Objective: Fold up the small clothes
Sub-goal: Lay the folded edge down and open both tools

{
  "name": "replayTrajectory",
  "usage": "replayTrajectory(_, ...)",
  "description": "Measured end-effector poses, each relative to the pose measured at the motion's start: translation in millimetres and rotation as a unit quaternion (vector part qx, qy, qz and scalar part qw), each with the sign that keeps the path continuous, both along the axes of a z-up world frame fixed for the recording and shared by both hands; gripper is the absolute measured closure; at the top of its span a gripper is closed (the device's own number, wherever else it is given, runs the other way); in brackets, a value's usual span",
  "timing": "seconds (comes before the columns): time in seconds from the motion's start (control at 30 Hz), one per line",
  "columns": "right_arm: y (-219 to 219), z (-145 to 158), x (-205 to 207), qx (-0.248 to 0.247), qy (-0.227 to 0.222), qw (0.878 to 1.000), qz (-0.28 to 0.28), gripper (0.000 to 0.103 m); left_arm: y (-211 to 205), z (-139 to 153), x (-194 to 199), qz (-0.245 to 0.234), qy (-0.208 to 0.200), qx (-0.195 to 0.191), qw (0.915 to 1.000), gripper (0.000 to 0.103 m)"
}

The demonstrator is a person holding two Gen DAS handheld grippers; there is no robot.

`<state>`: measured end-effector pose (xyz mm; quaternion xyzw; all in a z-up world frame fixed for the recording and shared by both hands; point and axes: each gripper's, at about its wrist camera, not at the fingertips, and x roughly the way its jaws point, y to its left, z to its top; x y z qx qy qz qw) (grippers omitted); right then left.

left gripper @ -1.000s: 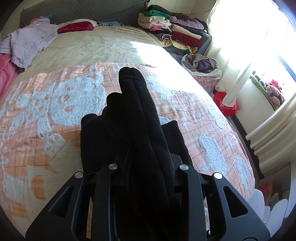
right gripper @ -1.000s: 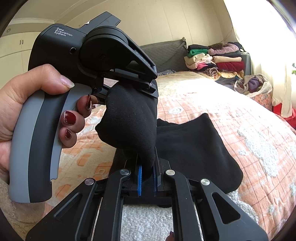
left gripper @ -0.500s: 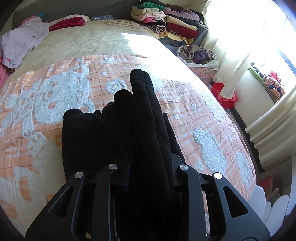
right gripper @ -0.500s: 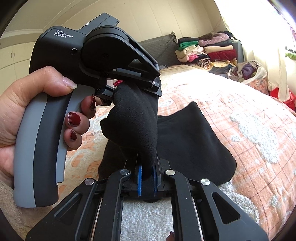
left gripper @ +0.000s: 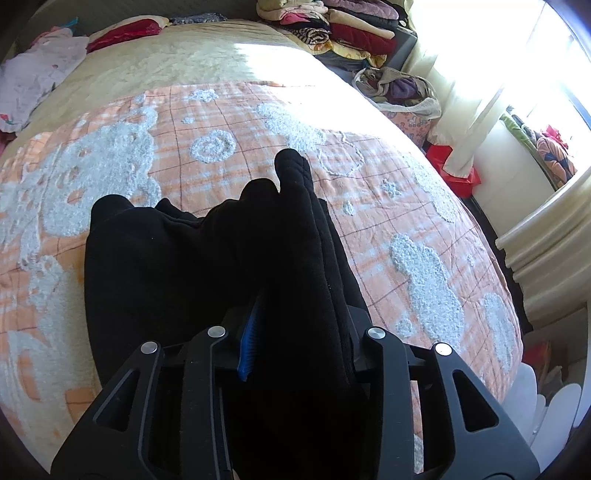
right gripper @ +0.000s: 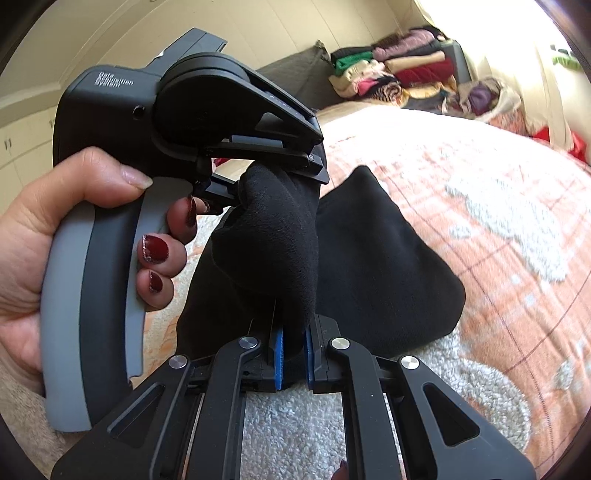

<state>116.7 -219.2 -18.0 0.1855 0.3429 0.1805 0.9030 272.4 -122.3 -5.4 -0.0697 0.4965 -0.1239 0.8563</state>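
Observation:
A black garment (left gripper: pixel 166 266) lies spread on the orange-and-white blanket (left gripper: pixel 221 122), with one edge lifted into a ridge. My left gripper (left gripper: pixel 295 325) has that ridge between its jaws, which are opening; its blue left pad (left gripper: pixel 249 339) shows bare beside the cloth. In the right wrist view the left gripper (right gripper: pixel 280 173), held by a hand (right gripper: pixel 55 240), hangs over the garment (right gripper: pixel 369 266), and a fold runs down from it into my right gripper (right gripper: pixel 293 354). The right gripper is shut on that fold, blue pads (right gripper: pixel 277 356) pressing both sides.
A stack of folded clothes (left gripper: pixel 351 26) sits at the bed's far right, with a bag of loose clothes (left gripper: pixel 399 85) beside it. Lilac and red garments (left gripper: pixel 44 70) lie at the far left. The bed edge drops off right, near a curtained window (left gripper: pixel 480 74).
Both grippers sank toward the bed with the black fold. The left gripper's jaws spread, and its blue pad came into sight. The right gripper rolled a little.

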Motion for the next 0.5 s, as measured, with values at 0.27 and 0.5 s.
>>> replayTrajectory(0.27, -8, -8, 6, 0.018, 0.022, 1.0, -0.011, 0.091, -4, -10, 7, -0.008, 0.015, -0.001, 0.9999, 0.068)
replayTrajectory(0.5, -17, -14, 8, 0.033, 0.046, 0.998, -0.023, 0.088, -9, -10, 9, -0.017, 0.017, -0.017, 0.9996, 0.05)
